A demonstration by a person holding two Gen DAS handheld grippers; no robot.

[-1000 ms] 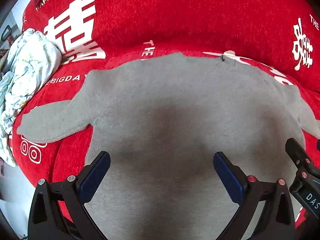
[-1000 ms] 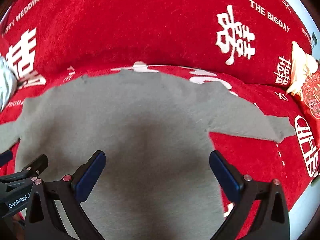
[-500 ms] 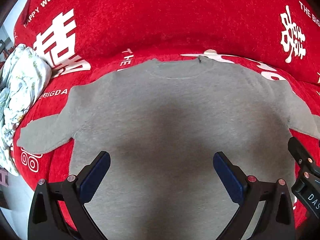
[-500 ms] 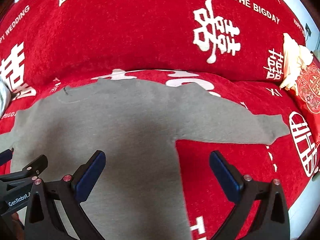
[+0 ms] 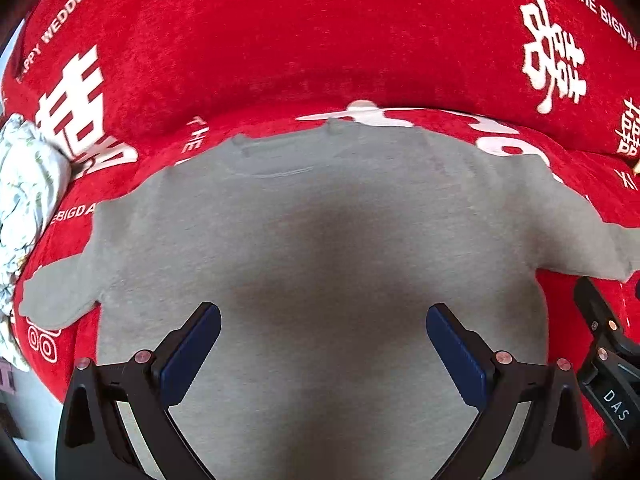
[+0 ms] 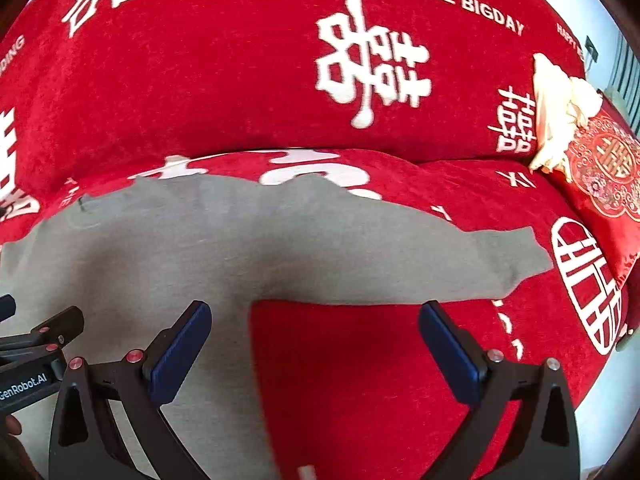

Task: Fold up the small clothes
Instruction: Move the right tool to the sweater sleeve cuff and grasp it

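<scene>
A small grey long-sleeved shirt [image 5: 320,240] lies flat on a red sofa seat, neck away from me, both sleeves spread out. My left gripper [image 5: 322,340] is open and empty above the shirt's body. My right gripper [image 6: 314,340] is open and empty above the shirt's right side edge, below the right sleeve [image 6: 460,264]. The shirt's body [image 6: 160,264] fills the left of the right wrist view. Each gripper shows at the edge of the other's view.
The red sofa cover [image 5: 320,40] with white lettering rises as a backrest behind the shirt. A crumpled pale floral cloth [image 5: 24,184] lies at the left. A red embroidered cushion [image 6: 604,168] and a cream item [image 6: 560,112] sit at the right.
Both views have shifted rightward across the shirt. The right gripper now hangs over the shirt's right edge and red seat instead of the body. Both grippers stay open.
</scene>
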